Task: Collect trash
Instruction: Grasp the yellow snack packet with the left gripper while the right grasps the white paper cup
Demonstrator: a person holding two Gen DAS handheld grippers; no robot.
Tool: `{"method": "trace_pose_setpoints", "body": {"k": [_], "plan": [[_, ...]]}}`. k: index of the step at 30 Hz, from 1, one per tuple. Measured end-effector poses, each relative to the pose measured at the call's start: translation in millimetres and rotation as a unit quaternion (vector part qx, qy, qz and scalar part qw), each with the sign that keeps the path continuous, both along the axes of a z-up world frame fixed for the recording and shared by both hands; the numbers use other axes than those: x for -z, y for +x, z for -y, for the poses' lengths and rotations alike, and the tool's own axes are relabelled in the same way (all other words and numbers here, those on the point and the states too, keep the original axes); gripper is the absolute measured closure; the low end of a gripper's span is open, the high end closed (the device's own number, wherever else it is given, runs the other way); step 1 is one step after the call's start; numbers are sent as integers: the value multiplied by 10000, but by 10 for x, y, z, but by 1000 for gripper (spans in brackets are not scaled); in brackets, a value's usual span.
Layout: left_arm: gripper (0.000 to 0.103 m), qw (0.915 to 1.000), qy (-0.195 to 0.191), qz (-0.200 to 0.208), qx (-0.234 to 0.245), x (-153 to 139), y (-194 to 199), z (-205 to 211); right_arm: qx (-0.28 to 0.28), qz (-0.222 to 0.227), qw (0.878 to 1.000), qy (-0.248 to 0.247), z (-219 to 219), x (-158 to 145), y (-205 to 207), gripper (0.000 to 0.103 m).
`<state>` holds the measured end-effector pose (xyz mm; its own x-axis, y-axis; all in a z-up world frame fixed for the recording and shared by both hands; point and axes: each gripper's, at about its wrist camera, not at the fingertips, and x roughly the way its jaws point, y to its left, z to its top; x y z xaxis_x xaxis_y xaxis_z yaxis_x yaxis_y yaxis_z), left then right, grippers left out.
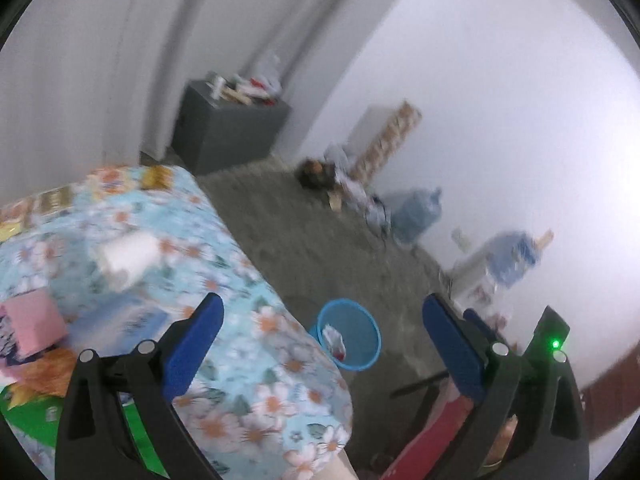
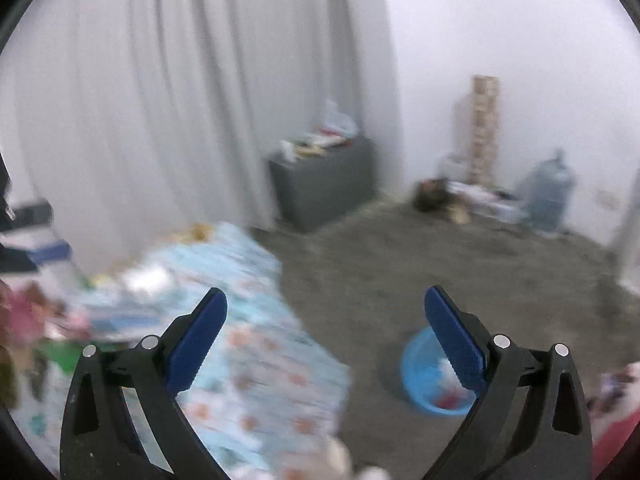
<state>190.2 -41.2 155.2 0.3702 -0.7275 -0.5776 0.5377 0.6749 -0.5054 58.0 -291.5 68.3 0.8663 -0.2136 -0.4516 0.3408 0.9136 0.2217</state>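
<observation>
A blue mesh bin stands on the grey carpet beside the table, with crumpled white and red trash inside. In the right wrist view the same bin shows partly behind my right finger. A white crumpled tissue lies on the floral tablecloth, with a pink block and a blue-white packet nearby. My left gripper is open and empty, raised over the table corner. My right gripper is also open and empty, above the table edge. Both views are blurred.
A grey cabinet with clutter on top stands by the curtain. Along the white wall lie a dark bag, a tall patterned box and blue water jugs. A red sleeve shows under my left gripper.
</observation>
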Motion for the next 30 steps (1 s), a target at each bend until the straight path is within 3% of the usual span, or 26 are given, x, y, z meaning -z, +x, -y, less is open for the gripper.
{"method": "trace_pose_setpoints", "body": {"k": [4,7,11,15,25,30], "plan": [[6,9980,-269,5,-572,-33,92,-680,-615,89,9976,317,-130,-76,175,8],[6,9951,-349,-94,-918,17,190,-1105,-1322,-123,9887,701,-320,-104,475,8],[6,9896,-410,-300,-1349,168,311,-1610,-2152,-414,9640,1507,-492,-34,911,8],[6,9843,-439,-437,-1652,303,435,-1976,-2527,-830,9366,2283,-649,119,1421,9],[6,9684,-252,-621,-2404,631,532,-2783,-2596,-1668,8830,3537,-1108,463,2229,17],[19,9567,-326,-1051,-2695,938,627,-3086,-2527,-2014,8574,4006,-1195,681,2576,20]]}}
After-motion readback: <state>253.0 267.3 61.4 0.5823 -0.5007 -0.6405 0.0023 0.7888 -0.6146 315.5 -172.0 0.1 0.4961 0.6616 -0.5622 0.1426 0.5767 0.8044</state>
